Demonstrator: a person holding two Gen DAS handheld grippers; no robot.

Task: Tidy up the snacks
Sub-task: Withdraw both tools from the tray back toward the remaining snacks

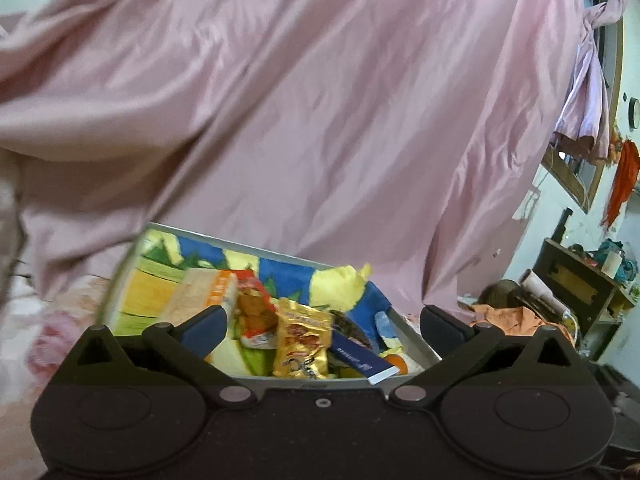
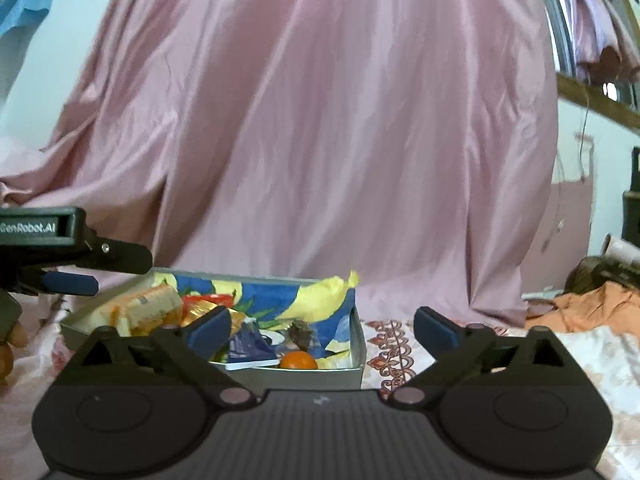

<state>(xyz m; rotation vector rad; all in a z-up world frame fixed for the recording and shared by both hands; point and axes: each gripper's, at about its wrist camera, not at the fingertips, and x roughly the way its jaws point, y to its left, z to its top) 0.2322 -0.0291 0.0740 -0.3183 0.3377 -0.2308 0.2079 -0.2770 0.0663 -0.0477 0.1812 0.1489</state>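
Observation:
A shallow grey box (image 1: 416,344) lined with bright blue, yellow and green paper lies on the bed. Inside are a gold packet (image 1: 304,340), an orange-and-white biscuit pack (image 1: 200,292), a red packet (image 1: 256,312), a dark blue packet (image 1: 360,356) and a small orange round thing (image 2: 298,360). My left gripper (image 1: 322,316) hangs open just before the box's near edge, nothing between its fingers. My right gripper (image 2: 320,320) is open too, in front of the box (image 2: 356,372), with nothing in it. In the right wrist view the left gripper (image 2: 120,272) shows at the left, above the box's far left corner.
A pink satin cloth (image 1: 320,120) hangs close behind the box. The bed has a patterned sheet (image 2: 400,344). Orange clothing (image 2: 580,312) is heaped at the right, before a dark shelf unit (image 1: 580,284). A hand (image 2: 12,340) shows at the left edge.

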